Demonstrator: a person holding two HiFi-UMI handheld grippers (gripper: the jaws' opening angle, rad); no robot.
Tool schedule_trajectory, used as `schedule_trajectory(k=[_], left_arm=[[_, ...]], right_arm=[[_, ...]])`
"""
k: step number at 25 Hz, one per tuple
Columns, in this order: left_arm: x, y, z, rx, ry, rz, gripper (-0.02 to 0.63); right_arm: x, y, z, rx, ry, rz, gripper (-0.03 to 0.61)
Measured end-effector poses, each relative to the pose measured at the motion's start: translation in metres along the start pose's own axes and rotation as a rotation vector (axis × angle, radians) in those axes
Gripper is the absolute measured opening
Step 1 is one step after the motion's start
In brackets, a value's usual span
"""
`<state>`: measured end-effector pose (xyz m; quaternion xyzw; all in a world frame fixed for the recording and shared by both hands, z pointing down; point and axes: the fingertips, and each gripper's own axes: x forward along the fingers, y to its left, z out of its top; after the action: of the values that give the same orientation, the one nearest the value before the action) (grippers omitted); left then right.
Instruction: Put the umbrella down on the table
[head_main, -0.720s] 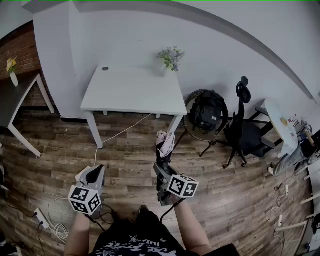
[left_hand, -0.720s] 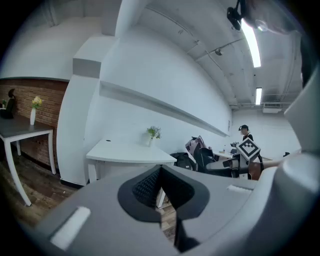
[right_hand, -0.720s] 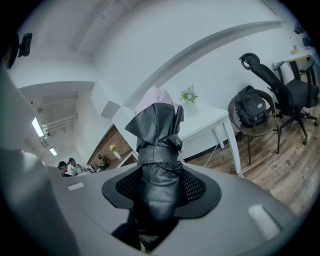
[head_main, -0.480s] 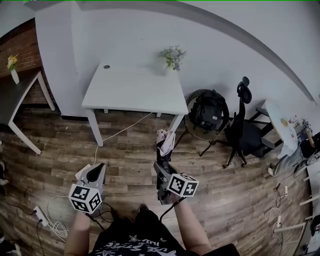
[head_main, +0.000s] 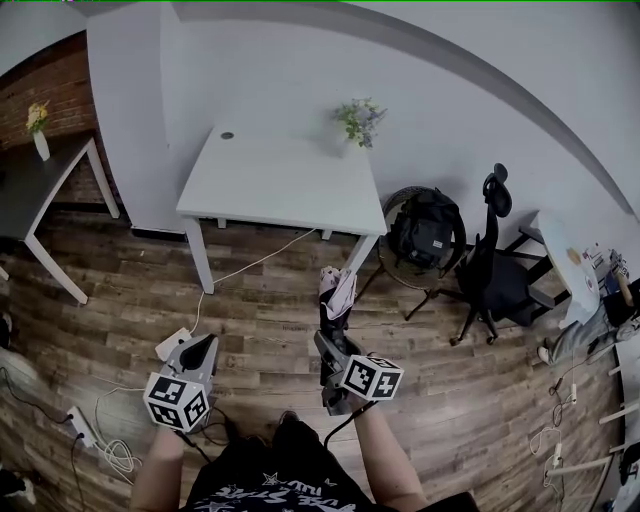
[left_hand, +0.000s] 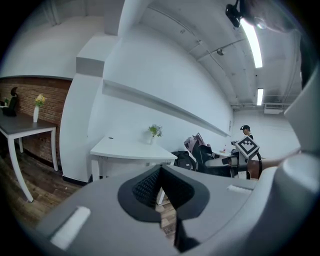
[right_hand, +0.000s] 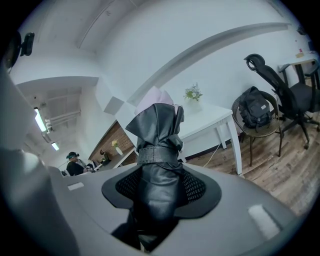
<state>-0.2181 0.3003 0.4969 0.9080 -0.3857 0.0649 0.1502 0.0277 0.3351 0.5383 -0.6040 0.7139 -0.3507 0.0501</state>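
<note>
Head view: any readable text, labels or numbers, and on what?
Black shirt: white lettering among stars, too blurred to read.
Marker cube on the left gripper: square code pattern, no letters or digits.
Marker cube on the right gripper: same.
Folded umbrella in the right gripper's jaws: no print visible.

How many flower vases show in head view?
2: a leafy vase on the white table, a yellow-flower vase on the dark table at left. More may be hidden.
</note>
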Motion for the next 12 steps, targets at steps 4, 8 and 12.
schedule_trajectory(k=[4, 8, 12], left_arm=[[0.0, 0.005, 0.001, -0.001, 0.005, 0.004, 0.003], [0.015, 0.013, 0.005, 0.005, 0.01, 0.005, 0.003], [0.04, 0.029, 0.008, 0.004, 0.021, 0.02, 0.003]], right_arm=[[0.004, 0.0, 0.004, -0.01, 0.005, 0.0, 0.21], [0.013, -0.011, 0.013, 0.001, 0.001, 0.002, 0.21], [0.04, -0.028, 0.022, 0.011, 0.014, 0.005, 0.21]])
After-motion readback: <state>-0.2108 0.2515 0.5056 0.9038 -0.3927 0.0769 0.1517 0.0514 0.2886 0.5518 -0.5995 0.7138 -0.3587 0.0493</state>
